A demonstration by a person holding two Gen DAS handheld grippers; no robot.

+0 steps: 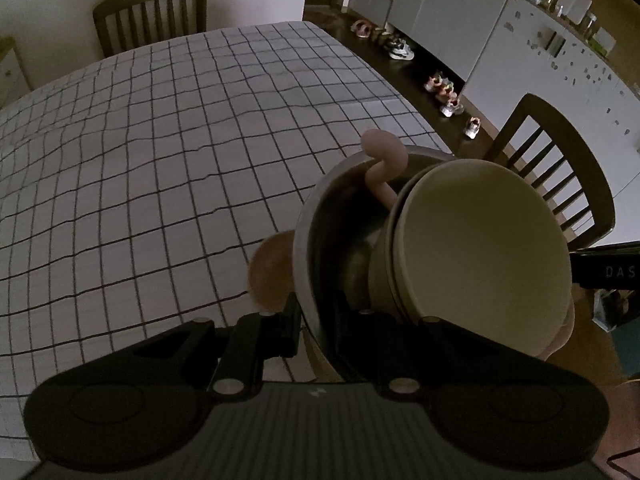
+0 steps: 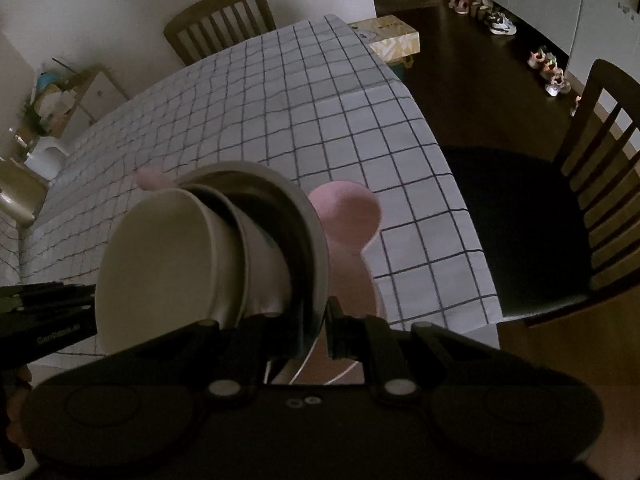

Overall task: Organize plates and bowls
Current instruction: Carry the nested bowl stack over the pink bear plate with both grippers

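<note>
A steel bowl (image 1: 316, 240) hangs tilted above the near right corner of the checked table (image 1: 160, 140). Two cream bowls (image 1: 472, 256) are nested in it, tipped on their sides. A pink curled piece (image 1: 384, 160) sticks up at the steel bowl's far rim. My left gripper (image 1: 318, 320) is shut on the near left rim. In the right wrist view my right gripper (image 2: 316, 328) is shut on the rim of the same steel bowl (image 2: 312, 232), with the cream bowls (image 2: 168, 264) to its left. A pink rounded thing (image 2: 348, 212) shows under the bowl; what it is I cannot tell.
The table edge (image 2: 460, 200) drops to a dark chair seat (image 2: 520, 224) on the right. A wooden chair (image 1: 152, 12) stands at the far end. A tissue box (image 2: 394, 36) sits beyond the far corner. Shoes (image 1: 444, 92) line the floor by white cabinets.
</note>
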